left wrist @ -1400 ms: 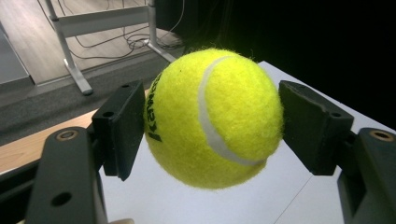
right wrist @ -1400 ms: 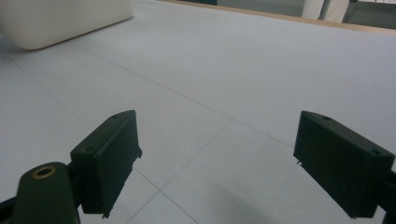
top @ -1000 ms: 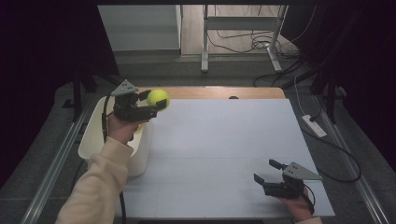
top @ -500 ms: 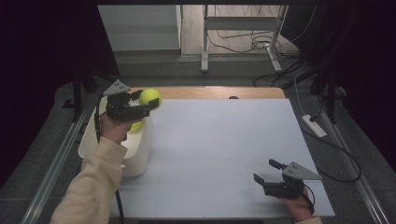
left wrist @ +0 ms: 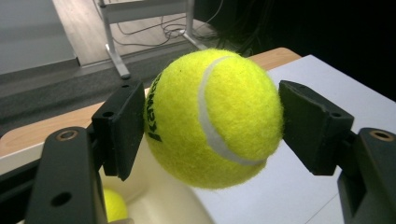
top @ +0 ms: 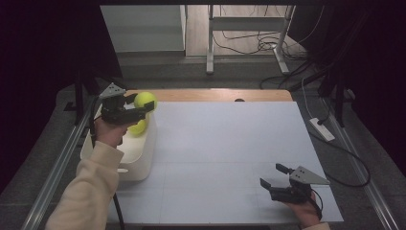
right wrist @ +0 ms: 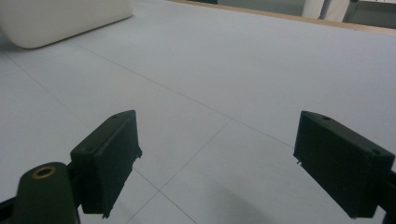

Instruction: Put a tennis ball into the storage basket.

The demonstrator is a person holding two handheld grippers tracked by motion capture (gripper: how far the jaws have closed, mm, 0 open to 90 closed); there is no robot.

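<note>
Yellow felt fills my left tongs [top: 143, 109]: they are clenched on 1 tennis ball [top: 145, 100], a black pad pressed to either side of it, as the left gripper view shows with the ball [left wrist: 215, 116] squeezed between them. I hold it above the far end of the white bin [top: 139, 158] at the left edge of the table [top: 230, 143], roughly over the bin's right-hand rim rather than squarely over its middle.

My right tongs [top: 273, 176] rest low at the near right of the table, released, with nothing between the pads and well apart from the bin; the right gripper view shows only bare white surface ahead and a corner of the bin [right wrist: 60, 18].

To do this step well, I judge I should carry the ball further over the opening, lower it a little and only then part the pads, since a drop from the rim could bounce it out onto the table.

Inside the bin lies 1 second ball [top: 139, 126], just beneath the one I hold; its edge [left wrist: 113, 205] shows in the left gripper view too. Whether more lie deeper I cannot tell.
</note>
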